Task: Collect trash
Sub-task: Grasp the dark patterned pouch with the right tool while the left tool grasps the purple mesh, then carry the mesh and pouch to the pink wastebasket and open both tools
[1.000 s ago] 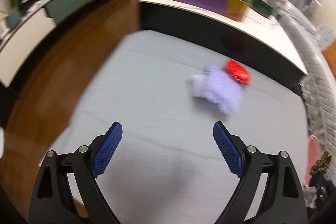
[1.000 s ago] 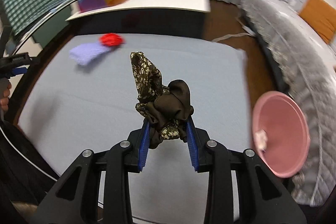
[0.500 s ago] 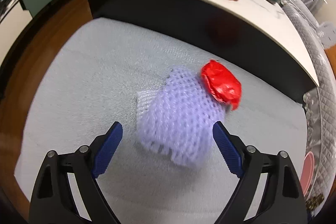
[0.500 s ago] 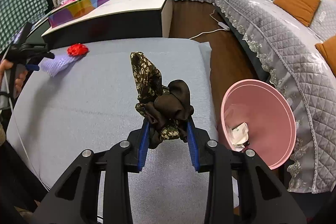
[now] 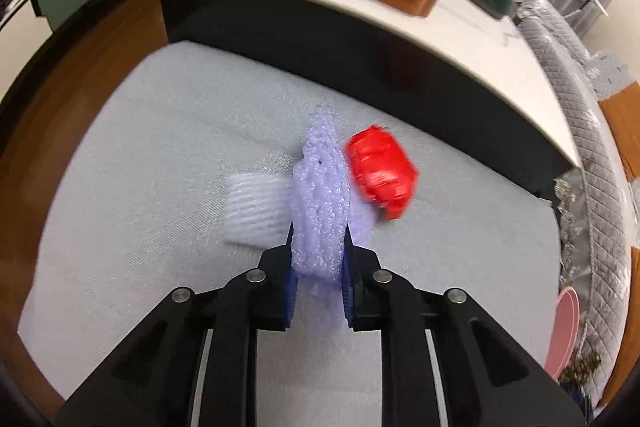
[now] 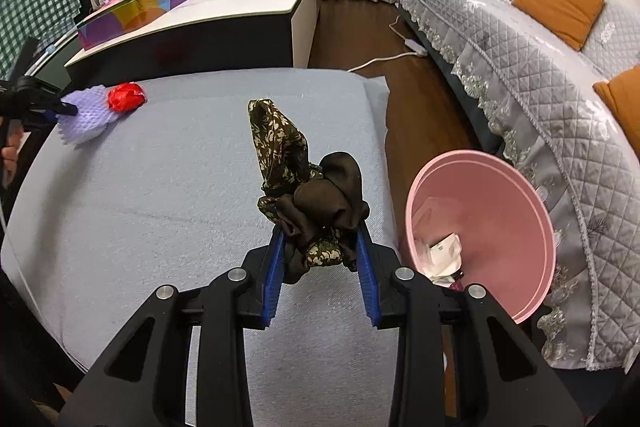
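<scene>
Between the left gripper fingers sits the clamped foam net, red wrapper just right. Right gripper fingers pinch the scrunchie, likely bound for the pink bin

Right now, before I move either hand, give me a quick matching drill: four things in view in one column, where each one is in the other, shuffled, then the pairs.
Things:
1. purple foam net
2. red wrapper
3. brown scrunchie
4. crumpled paper

Places:
A. inside the pink bin
B. clamped in the right gripper
C. lying loose on the grey mat
D. clamped in the left gripper

Pairs: 1-D, 2-C, 3-B, 4-A
</scene>
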